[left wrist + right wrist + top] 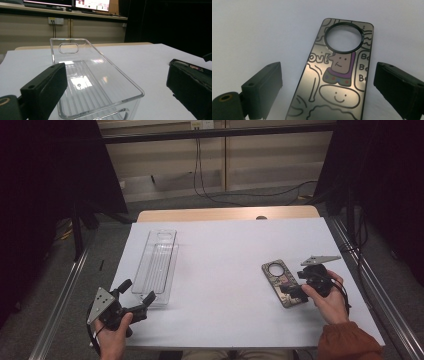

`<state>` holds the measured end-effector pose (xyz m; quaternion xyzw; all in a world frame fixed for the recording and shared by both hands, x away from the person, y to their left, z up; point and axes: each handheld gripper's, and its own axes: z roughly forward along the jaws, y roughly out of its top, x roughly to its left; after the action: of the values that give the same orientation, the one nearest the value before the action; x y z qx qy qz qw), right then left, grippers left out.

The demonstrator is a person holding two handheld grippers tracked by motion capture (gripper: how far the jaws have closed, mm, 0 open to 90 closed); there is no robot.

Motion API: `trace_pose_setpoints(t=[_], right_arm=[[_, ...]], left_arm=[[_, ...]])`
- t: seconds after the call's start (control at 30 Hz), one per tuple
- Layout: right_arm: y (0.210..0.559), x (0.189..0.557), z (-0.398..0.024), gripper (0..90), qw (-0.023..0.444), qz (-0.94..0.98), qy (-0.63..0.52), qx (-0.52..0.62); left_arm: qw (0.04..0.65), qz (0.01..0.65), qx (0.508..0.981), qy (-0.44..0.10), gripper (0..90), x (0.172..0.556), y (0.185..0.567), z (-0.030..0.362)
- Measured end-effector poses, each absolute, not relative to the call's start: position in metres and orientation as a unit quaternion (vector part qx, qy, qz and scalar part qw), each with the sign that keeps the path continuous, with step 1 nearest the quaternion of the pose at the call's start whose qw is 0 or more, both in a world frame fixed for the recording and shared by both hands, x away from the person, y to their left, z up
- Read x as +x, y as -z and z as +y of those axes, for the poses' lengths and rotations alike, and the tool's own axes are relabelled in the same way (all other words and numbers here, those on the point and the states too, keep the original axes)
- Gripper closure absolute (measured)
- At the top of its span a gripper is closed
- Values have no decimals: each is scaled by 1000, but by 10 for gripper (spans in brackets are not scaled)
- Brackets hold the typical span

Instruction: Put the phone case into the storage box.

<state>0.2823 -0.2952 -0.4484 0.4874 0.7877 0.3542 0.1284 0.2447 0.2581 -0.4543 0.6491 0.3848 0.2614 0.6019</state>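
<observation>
Dark curtains hang on both sides of the space in front of you, with a pale panelled wall and trailing cables behind, and the white-covered tabletop [225, 270] fills the middle of the high view, its wooden edge showing at the far side. On your left half of that tabletop lies a long clear plastic tray [156, 267], lengthwise away from you, with ribbed floor and a cut-out handle in its far end wall; nothing lies in it. Your left gripper [136, 295] sits at the near end of the tray, pointing at it, with the jaws spread wide and nothing between them; in the left gripper view the tray's near end [100, 100] lies between the two black jaws but neither touches it. On your right half lies a phone case [284, 282], flat on the white surface, printed with cartoon figures and pierced by a large round camera hole at its far end. Your right gripper [295, 282] rests at the near right side of the case. In the right gripper view its jaws stand wide apart on either side of the case [334, 82], clear of its edges, so they grip nothing.
</observation>
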Motion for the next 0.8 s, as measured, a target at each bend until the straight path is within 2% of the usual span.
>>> trace_pose_setpoints(t=[0.27, 0.63, 0.8], right_arm=[[451, 296, -287, 70, 132, 786, -326, 508], [451, 314, -277, 77, 111, 810, -256, 516], [453, 322, -270, 51, 101, 821, -234, 511]], left_arm=[[607, 383, 647, -259, 36, 245, 454, 259], [603, 383, 650, -261, 39, 245, 454, 259], [604, 381, 650, -260, 40, 245, 454, 259]])
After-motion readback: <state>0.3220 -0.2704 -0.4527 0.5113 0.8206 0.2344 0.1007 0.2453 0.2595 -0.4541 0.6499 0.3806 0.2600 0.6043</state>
